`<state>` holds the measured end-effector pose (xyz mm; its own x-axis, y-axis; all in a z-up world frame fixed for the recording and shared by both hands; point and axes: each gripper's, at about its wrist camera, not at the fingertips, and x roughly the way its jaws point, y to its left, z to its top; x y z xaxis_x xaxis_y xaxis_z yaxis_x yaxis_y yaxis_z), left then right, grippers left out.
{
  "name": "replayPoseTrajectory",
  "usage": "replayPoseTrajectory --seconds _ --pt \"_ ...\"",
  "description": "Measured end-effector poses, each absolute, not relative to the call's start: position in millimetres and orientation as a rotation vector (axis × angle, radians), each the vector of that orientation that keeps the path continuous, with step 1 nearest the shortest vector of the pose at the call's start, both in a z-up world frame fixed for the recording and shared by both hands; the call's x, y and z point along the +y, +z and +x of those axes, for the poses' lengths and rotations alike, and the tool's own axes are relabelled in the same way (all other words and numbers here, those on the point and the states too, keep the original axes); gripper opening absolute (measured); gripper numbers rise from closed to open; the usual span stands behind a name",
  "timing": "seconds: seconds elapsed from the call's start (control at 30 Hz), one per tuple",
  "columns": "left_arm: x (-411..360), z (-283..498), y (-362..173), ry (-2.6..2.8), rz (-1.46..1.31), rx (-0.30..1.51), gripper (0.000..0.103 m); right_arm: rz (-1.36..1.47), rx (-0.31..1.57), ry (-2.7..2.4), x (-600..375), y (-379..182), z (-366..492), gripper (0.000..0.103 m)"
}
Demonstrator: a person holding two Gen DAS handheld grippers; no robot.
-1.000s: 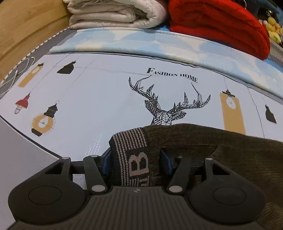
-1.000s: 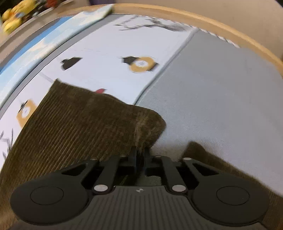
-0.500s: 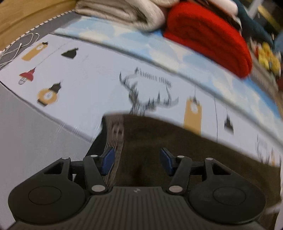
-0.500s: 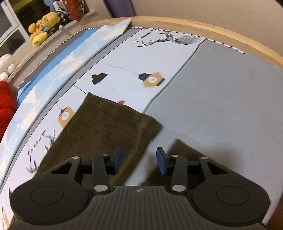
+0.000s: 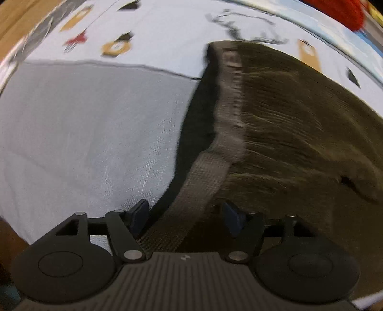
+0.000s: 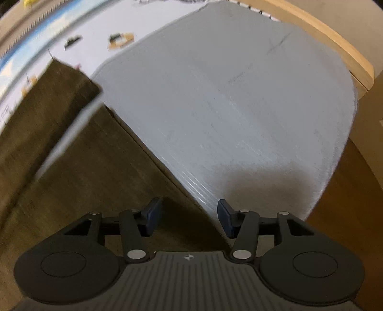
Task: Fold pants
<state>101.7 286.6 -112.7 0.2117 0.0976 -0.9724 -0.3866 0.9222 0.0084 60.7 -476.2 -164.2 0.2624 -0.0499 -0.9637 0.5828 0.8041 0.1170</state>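
Note:
Olive-brown corduroy pants point(image 5: 287, 119) lie flat on the bed, their striped elastic waistband point(image 5: 205, 177) running down toward my left gripper point(image 5: 186, 217). The left jaws are opening; the waistband passes under the gap and neither blue pad touches it. In the right wrist view the pants point(image 6: 71, 167) fill the lower left, a pale strip of sheet showing between two parts of them. My right gripper point(image 6: 189, 216) hovers over their straight edge. Its jaws are opening too, and nothing is pinched between them.
A grey sheet point(image 5: 83, 131) covers the near part of the bed point(image 6: 239, 107); beyond it lies a white sheet printed with lamps and a deer point(image 5: 167, 36). A red blanket point(image 5: 340, 12) sits far right. The wooden bed frame point(image 6: 335, 40) curves around the right; floor point(image 6: 347, 203) lies below it.
Both grippers let go of the pants: the left released the waistband, the right the leg end. Both then pulled back toward the near side, and more grey sheet shows.

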Motion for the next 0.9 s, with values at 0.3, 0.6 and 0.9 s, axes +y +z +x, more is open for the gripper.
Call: replayPoseTrajectory --seconds 0.3,0.6,0.9 --pt "286.8 102.7 -129.6 0.343 -0.255 1.369 0.077 0.345 1.292 -0.338 -448.5 -170.7 73.4 0.020" --pt "273.9 97.0 -131.9 0.225 -0.135 1.395 0.056 0.452 1.182 -0.455 -469.3 -159.5 70.7 0.015" --pt "267.3 86.2 -109.2 0.193 -0.029 1.349 0.058 0.254 1.196 -0.486 -442.8 -152.5 80.3 0.033"
